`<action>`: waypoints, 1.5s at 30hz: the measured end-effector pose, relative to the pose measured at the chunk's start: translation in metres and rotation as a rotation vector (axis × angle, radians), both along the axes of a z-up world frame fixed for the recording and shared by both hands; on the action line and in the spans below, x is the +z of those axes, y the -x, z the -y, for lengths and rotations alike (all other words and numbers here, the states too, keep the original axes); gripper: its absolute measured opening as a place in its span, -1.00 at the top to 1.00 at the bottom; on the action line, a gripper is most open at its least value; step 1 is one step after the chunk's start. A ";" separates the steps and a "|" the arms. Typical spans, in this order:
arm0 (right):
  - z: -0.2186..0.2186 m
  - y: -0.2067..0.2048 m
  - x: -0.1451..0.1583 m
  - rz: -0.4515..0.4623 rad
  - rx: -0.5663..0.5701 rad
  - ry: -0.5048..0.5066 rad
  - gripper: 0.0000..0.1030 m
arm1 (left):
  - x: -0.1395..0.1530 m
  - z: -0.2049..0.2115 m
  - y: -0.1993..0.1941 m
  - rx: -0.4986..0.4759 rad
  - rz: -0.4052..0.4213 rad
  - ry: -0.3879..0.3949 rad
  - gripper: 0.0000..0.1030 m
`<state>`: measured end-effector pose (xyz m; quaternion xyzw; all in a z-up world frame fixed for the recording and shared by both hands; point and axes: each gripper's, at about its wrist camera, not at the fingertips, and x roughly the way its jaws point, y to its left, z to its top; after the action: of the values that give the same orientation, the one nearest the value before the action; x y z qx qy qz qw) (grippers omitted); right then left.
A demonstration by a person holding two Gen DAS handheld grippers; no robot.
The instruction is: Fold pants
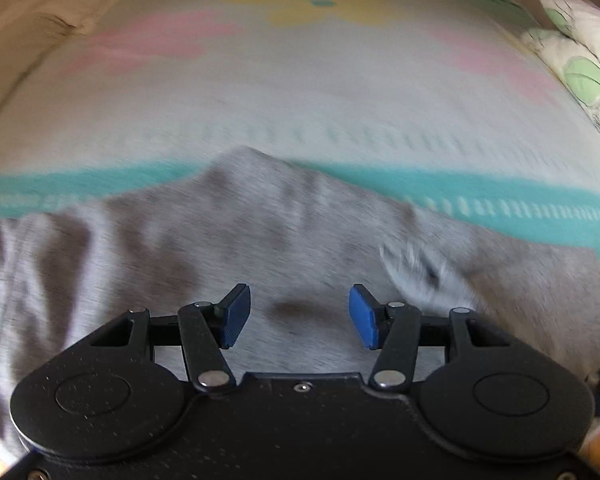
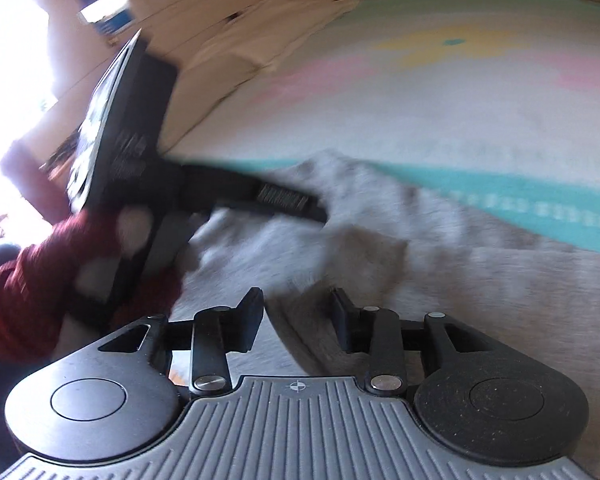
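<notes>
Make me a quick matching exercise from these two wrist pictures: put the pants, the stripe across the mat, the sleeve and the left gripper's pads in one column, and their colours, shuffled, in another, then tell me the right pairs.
Column one:
1. pants
2. stripe on the mat
3. sleeve
4. left gripper pads

Column two:
A. blue
B. dark red
C. grey
D. teal

Pairs: 1-C, 2-D, 3-B, 4-A. The pants lie spread over the stripe, and the left gripper's jaws stand apart above the cloth with nothing between them.
</notes>
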<state>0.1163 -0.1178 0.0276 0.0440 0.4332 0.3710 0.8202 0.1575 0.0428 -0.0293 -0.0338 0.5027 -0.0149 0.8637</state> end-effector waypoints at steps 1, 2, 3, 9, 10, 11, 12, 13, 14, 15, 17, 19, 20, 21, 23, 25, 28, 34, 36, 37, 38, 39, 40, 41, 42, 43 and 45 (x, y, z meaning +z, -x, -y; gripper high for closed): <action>0.001 0.002 0.003 -0.002 0.025 -0.014 0.31 | 0.004 -0.005 0.000 0.015 0.017 -0.003 -0.14; 0.003 0.004 0.007 0.001 0.043 -0.030 0.31 | 0.008 -0.009 0.000 0.030 0.032 -0.005 -0.14; 0.008 0.005 0.012 0.014 0.039 -0.045 0.31 | 0.012 -0.012 0.001 0.040 0.046 -0.006 -0.14; 0.077 -0.026 0.014 -0.051 -0.288 -0.034 0.36 | 0.026 -0.009 0.009 -0.005 0.128 -0.044 -0.15; 0.092 -0.032 0.008 -0.085 -0.368 -0.009 0.54 | 0.024 -0.003 0.012 -0.035 0.126 -0.049 -0.15; 0.108 -0.038 0.002 -0.129 -0.449 0.032 0.62 | 0.023 0.003 0.014 -0.066 0.120 -0.051 -0.15; 0.121 -0.042 -0.005 -0.174 -0.515 0.081 0.67 | 0.021 0.009 0.018 -0.099 0.114 -0.051 -0.15; 0.133 -0.045 -0.012 -0.216 -0.573 0.127 0.68 | 0.018 0.018 0.022 -0.136 0.106 -0.055 -0.15; 0.144 -0.045 -0.019 -0.247 -0.614 0.142 0.72 | 0.017 0.027 0.026 -0.173 0.098 -0.062 -0.16; 0.155 -0.045 -0.024 -0.274 -0.636 0.124 0.90 | 0.014 0.035 0.030 -0.209 0.091 -0.073 -0.16; 0.170 -0.043 -0.024 -0.304 -0.664 0.094 1.00 | 0.007 0.049 0.041 -0.275 0.075 -0.097 -0.16; 0.180 -0.040 -0.021 -0.296 -0.695 0.098 1.00 | 0.002 0.058 0.051 -0.320 0.046 -0.102 -0.16; 0.183 -0.038 -0.019 -0.295 -0.707 0.095 1.00 | -0.002 0.061 0.056 -0.340 0.023 -0.099 -0.17; 0.184 -0.038 -0.017 -0.294 -0.717 0.092 1.00 | -0.006 0.061 0.058 -0.354 -0.002 -0.096 -0.17; 0.182 -0.033 -0.009 -0.276 -0.712 0.092 0.97 | -0.011 0.062 0.063 -0.363 -0.020 -0.095 -0.20; 0.179 -0.026 -0.002 -0.267 -0.655 0.093 0.86 | -0.010 0.062 0.066 -0.378 -0.011 -0.108 -0.20; 0.157 -0.019 0.005 -0.288 -0.491 0.105 0.86 | -0.008 0.053 0.065 -0.353 -0.041 -0.075 -0.20; 0.117 -0.005 -0.006 -0.264 -0.294 0.331 0.86 | -0.007 0.040 0.076 -0.343 -0.080 -0.044 -0.24; 0.117 -0.006 0.005 -0.232 -0.318 0.281 0.86 | -0.009 0.038 0.080 -0.349 -0.087 -0.043 -0.24; 0.117 -0.007 0.013 -0.206 -0.334 0.245 0.86 | -0.008 0.037 0.081 -0.351 -0.091 -0.038 -0.24; 0.116 -0.009 0.020 -0.182 -0.340 0.212 0.86 | -0.006 0.034 0.081 -0.350 -0.093 -0.030 -0.25; 0.113 -0.011 0.026 -0.163 -0.343 0.184 0.86 | -0.002 0.030 0.080 -0.344 -0.089 -0.018 -0.24; 0.109 -0.013 0.031 -0.143 -0.347 0.151 0.86 | 0.003 0.025 0.079 -0.328 -0.076 -0.005 -0.23; 0.103 -0.016 0.034 -0.130 -0.343 0.126 0.86 | 0.008 0.018 0.076 -0.305 -0.054 0.000 -0.23; 0.096 -0.020 0.036 -0.124 -0.336 0.105 0.86 | 0.013 0.012 0.074 -0.284 -0.033 -0.003 -0.23; 0.090 -0.026 0.038 -0.122 -0.329 0.087 0.86 | 0.017 0.004 0.070 -0.253 -0.007 -0.012 -0.23; 0.071 -0.036 0.036 -0.128 -0.300 0.051 0.86 | 0.024 -0.015 0.064 -0.180 0.031 -0.030 -0.23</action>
<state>0.1522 -0.1889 0.0636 0.1108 0.4826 0.2295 0.8380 0.0940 0.0582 -0.0050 0.0246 0.4904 -0.0855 0.8669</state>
